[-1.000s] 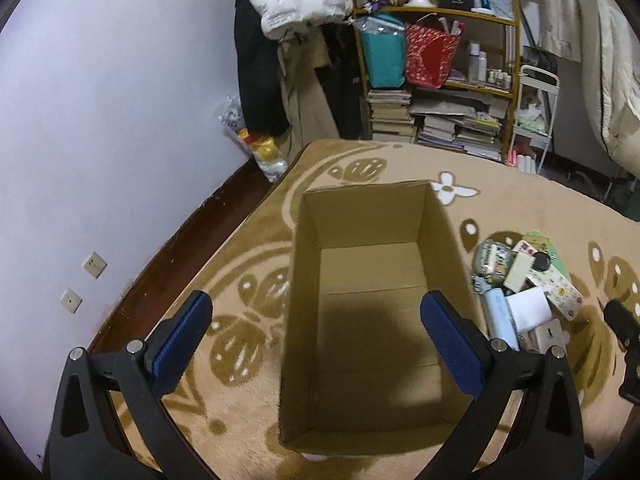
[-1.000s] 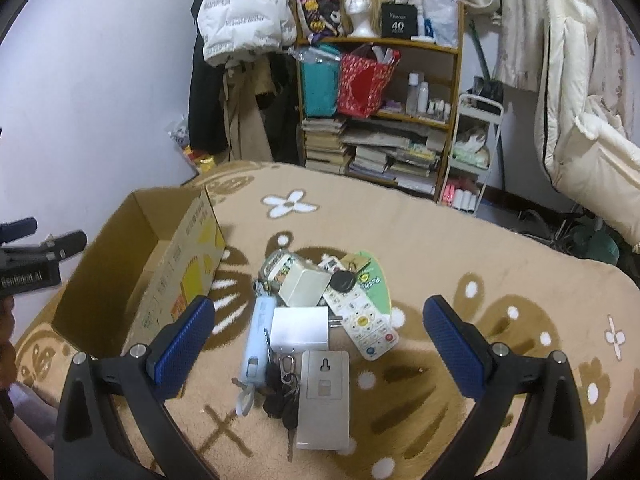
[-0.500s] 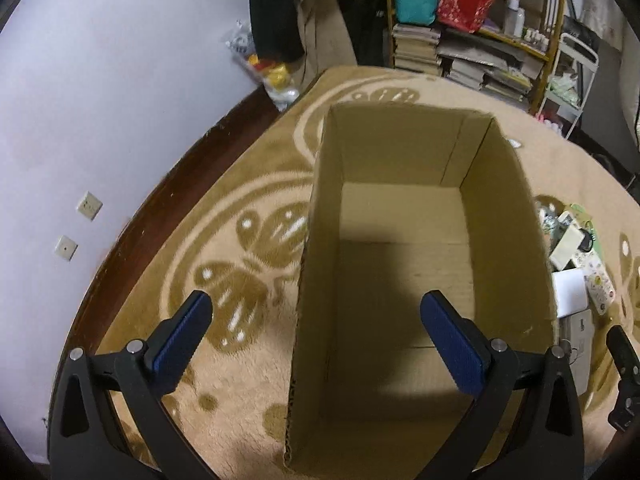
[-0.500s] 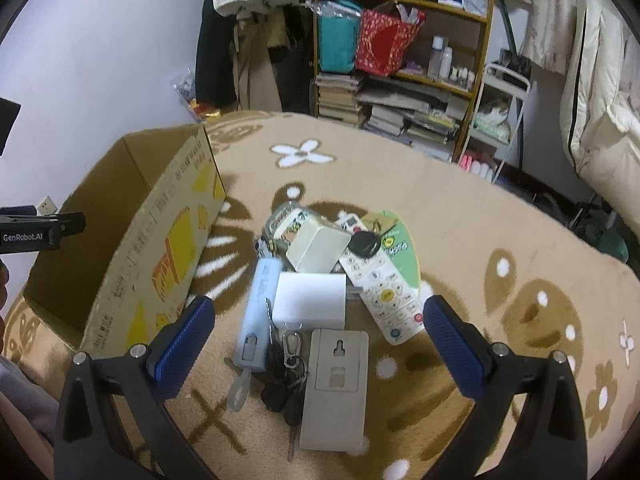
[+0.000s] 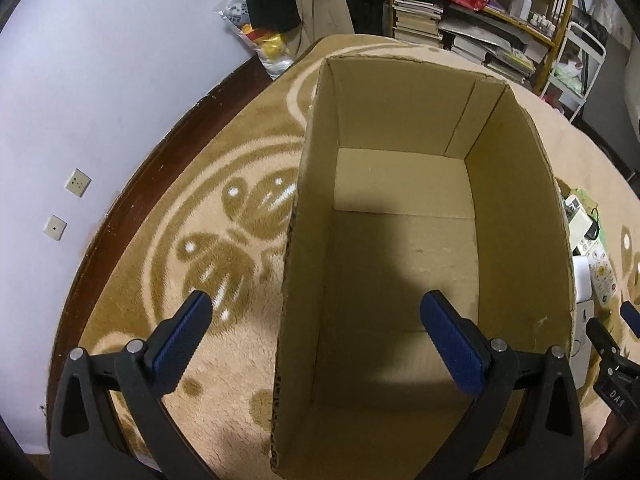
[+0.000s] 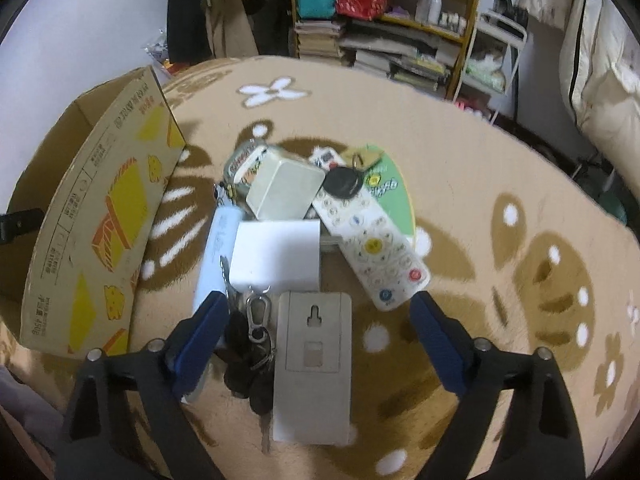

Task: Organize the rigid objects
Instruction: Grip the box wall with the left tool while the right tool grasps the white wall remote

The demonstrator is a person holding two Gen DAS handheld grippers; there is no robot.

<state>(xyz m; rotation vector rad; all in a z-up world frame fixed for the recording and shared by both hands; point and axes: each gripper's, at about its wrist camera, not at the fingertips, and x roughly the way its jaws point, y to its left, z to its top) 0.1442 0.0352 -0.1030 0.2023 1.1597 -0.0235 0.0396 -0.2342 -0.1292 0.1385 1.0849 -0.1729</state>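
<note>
I am at the first pick: my right gripper (image 6: 316,312), jaws wide and empty, hangs over the grey rectangular plastic plate (image 6: 314,364) at lower centre (keys touch its left side). My left gripper (image 5: 316,332), also wide and empty, straddles the left wall of the empty brown cardboard box (image 5: 404,248) filling the frame's centre; next I should descend and close across the plate's width.

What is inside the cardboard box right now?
Nothing shows inside the cardboard box: its floor is bare, part in shadow. The near corner behind the left gripper finger is hidden, so that bit cannot be checked.
</note>
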